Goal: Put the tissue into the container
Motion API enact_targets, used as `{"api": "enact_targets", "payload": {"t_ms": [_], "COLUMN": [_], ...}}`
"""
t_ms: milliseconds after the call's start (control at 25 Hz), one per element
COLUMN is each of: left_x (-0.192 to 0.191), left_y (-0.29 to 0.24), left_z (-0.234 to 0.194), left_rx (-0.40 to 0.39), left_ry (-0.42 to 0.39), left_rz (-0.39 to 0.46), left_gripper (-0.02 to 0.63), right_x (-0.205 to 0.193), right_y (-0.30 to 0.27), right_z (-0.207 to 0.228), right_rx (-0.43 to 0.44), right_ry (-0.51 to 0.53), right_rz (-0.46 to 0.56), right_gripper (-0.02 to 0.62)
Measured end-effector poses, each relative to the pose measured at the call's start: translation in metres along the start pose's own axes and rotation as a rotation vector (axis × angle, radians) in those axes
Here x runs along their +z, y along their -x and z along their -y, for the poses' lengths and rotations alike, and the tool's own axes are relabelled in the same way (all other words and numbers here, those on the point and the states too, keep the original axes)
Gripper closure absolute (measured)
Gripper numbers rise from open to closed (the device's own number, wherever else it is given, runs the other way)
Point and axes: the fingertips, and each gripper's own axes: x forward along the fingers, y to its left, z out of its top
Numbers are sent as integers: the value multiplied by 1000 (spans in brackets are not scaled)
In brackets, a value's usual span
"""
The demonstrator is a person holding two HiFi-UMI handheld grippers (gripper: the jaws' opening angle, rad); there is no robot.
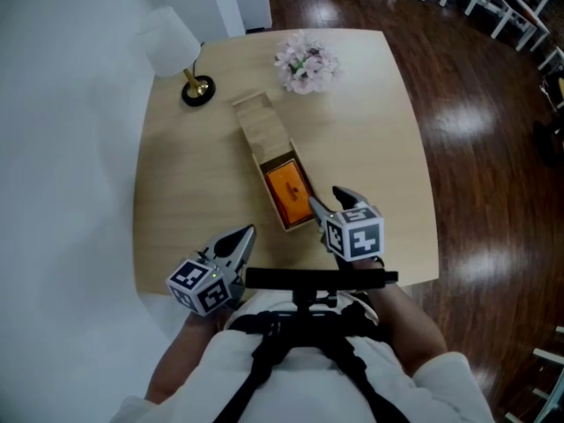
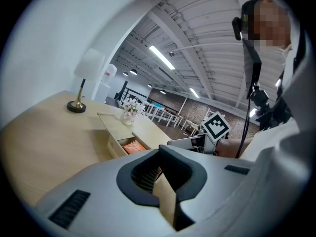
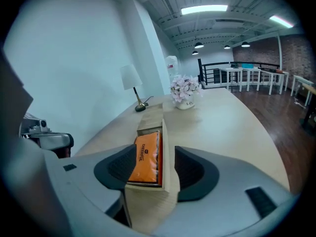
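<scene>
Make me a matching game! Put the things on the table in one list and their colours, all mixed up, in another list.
Things:
1. lamp
2. flowers
3. tissue pack
4. box

Colours:
A. orange
B. pale pink
C. light wood
D. white with a gold foot

Right pairs: 1-D, 2-B, 3-A, 4-C.
</scene>
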Motion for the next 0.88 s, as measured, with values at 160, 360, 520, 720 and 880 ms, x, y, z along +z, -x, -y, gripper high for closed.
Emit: {"api": "enact_targets", "payload": {"t_ms": [160,360,520,720,880], "left_x": [2,3,4,7,7], "left_y": [-3,-8,-12,-19,-25], "left_z": [5,14,19,30,37], "left_rx": [-17,-33,-49,-77,-93], "left_ry": [-2,-11,-24,-36,-45], "left_rz": [-2,-12,-16,-24,-28], "left_gripper": [614,614,614,614,614], "right_x": [-8,-16,-26,-30,-29], "right_y": [18,38,48,60,64], "right_z": [15,32,44,50,51], "right_rx": [-23,-47,-73,-98,-95], "right_ry": [-39,-64,-66,-76,-84], "right_rz": [5,26,32,37,47], "right_gripper": [390,463,500,542,554]}}
